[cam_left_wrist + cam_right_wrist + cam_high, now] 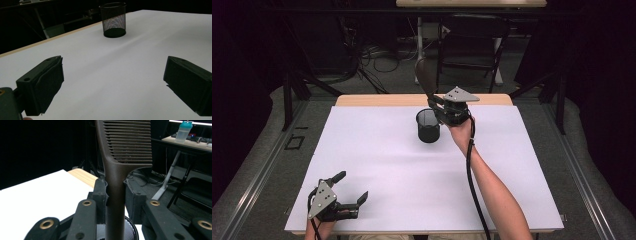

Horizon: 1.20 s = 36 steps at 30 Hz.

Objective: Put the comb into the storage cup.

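A dark brown comb [117, 165] stands upright with its teeth at the top, and my right gripper [115, 192] is shut on its handle. In the high view the right gripper [443, 106] holds the comb [425, 76] just above and to the right of a black mesh cup [428, 126] on the white table cover. The cup's rim [130, 223] shows right below the comb's handle. My left gripper [352, 187] rests at the table's near left corner, jaws wide open and empty. From there the mesh cup [113, 20] stands far off.
The white sheet [377, 165] covers most of the wooden table [362, 100]. Behind the table are a black chair [472, 45], cables on the floor and another desk with a bottle [183, 131]. Metal rails run along both sides.
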Each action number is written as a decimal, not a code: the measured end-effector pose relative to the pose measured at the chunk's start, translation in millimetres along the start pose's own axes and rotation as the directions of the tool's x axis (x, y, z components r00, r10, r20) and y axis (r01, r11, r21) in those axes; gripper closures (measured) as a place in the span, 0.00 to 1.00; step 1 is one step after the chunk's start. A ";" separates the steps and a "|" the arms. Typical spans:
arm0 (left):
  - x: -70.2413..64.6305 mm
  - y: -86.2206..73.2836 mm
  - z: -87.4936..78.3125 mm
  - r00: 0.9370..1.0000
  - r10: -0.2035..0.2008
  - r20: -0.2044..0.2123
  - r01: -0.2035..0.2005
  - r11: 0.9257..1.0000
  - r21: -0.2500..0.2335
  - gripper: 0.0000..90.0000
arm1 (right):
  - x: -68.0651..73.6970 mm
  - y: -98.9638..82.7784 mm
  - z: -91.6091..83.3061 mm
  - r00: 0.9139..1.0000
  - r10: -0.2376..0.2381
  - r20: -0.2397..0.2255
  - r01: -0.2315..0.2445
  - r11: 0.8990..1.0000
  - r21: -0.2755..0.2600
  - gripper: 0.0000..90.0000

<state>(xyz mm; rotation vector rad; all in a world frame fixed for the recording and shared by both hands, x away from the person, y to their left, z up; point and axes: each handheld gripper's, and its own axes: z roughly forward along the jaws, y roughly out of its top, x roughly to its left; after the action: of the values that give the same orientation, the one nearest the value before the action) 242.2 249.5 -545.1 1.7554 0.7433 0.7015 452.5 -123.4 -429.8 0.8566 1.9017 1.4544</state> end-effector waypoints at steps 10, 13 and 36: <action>0.0 0.1 -0.1 1.000 0.001 0.000 -0.001 1.000 0.001 0.03 | -1.8 -2.1 4.2 1.000 0.007 -0.003 -0.007 1.000 -0.027 0.81; 0.1 0.0 -0.2 1.000 0.000 0.000 0.000 1.000 0.000 0.03 | -2.1 -2.4 4.7 1.000 0.010 -0.001 -0.010 0.999 -0.034 0.81; 0.0 0.1 -0.6 1.000 -0.001 0.003 0.001 1.000 -0.004 0.03 | -2.6 -2.3 16.7 1.000 0.002 -0.001 -0.002 0.998 -0.070 0.81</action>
<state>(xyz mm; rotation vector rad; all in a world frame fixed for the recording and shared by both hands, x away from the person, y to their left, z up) 241.8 249.8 -544.8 1.7520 0.7399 0.6987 466.7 -116.0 -435.6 0.8260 1.8391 1.5138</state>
